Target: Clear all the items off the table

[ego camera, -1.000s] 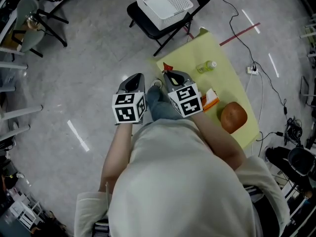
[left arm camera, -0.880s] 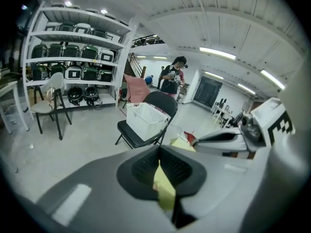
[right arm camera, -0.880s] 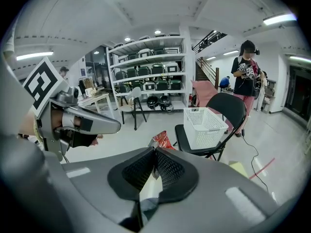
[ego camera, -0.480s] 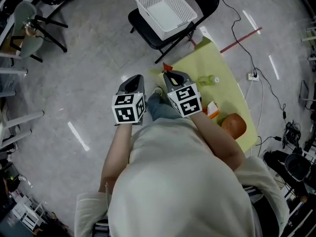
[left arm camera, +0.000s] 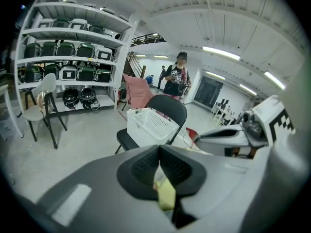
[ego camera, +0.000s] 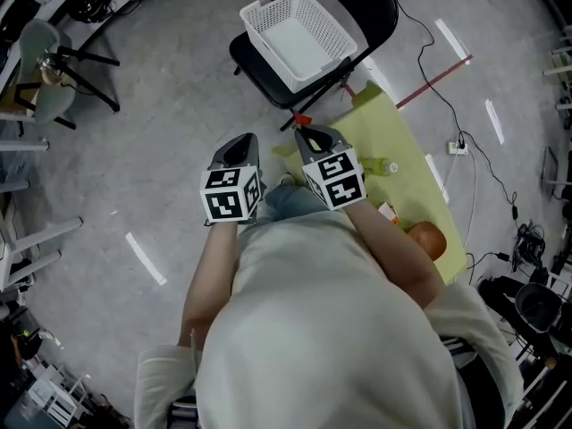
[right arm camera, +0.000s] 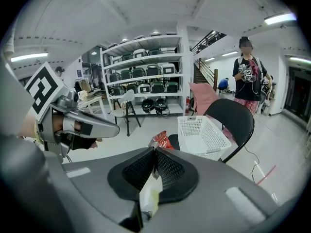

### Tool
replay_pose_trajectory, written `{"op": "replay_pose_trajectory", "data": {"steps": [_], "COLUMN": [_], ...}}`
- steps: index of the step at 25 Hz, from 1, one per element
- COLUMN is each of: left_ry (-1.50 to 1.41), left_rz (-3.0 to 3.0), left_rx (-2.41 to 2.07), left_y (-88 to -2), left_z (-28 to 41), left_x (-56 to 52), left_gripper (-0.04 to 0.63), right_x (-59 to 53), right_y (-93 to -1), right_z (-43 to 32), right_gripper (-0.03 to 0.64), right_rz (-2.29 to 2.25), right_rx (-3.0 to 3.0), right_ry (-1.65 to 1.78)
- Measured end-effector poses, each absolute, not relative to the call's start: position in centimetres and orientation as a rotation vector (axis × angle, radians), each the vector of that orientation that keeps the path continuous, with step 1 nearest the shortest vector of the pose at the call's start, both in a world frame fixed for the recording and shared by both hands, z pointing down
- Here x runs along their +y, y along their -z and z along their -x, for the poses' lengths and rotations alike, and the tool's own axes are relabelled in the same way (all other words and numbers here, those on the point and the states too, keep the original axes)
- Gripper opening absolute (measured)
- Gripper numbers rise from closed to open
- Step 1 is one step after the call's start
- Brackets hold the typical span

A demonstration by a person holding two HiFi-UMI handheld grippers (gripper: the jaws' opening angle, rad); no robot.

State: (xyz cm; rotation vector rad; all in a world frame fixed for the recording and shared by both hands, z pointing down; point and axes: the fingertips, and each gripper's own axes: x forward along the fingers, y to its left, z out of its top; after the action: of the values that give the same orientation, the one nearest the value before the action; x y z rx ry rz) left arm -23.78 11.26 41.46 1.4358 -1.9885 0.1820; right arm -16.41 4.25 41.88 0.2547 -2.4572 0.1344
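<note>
A workshop hall: shelving (left arm camera: 73,57) stacked with cases (left arm camera: 85,74) and helmets (left arm camera: 80,97), cabled floor (ego camera: 170,132).

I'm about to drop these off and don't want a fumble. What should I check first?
1. Jaws of the right gripper shut on the red packet: ok.
2. Jaws of the left gripper shut on a yellowish thing: ok; what it is, cannot tell.
3. Room in the white basket on the chair: ok, empty.
4. Both grippers above the basket: not ok, short of it.
5. The yellow table cleared: not ok; bottle, small box and orange round thing lie on it.
</note>
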Motion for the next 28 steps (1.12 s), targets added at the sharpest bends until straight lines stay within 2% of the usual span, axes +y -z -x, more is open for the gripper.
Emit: {"op": "replay_pose_trajectory", "data": {"steps": [28], "left_ry": [-0.264], "left_rz": [-1.647], "left_rx": [-1.864], "left_y": [-41.5], "left_z": [27.0], "left_x": [1.2], "left_gripper": [0.009], "right_x": [-4.8], "right_y": [-40.7], "right_z": [18.1], "right_gripper": [0.015], "right_rz": [-0.492], "right_rx": [-2.451], "right_ry": [-0.164]}}
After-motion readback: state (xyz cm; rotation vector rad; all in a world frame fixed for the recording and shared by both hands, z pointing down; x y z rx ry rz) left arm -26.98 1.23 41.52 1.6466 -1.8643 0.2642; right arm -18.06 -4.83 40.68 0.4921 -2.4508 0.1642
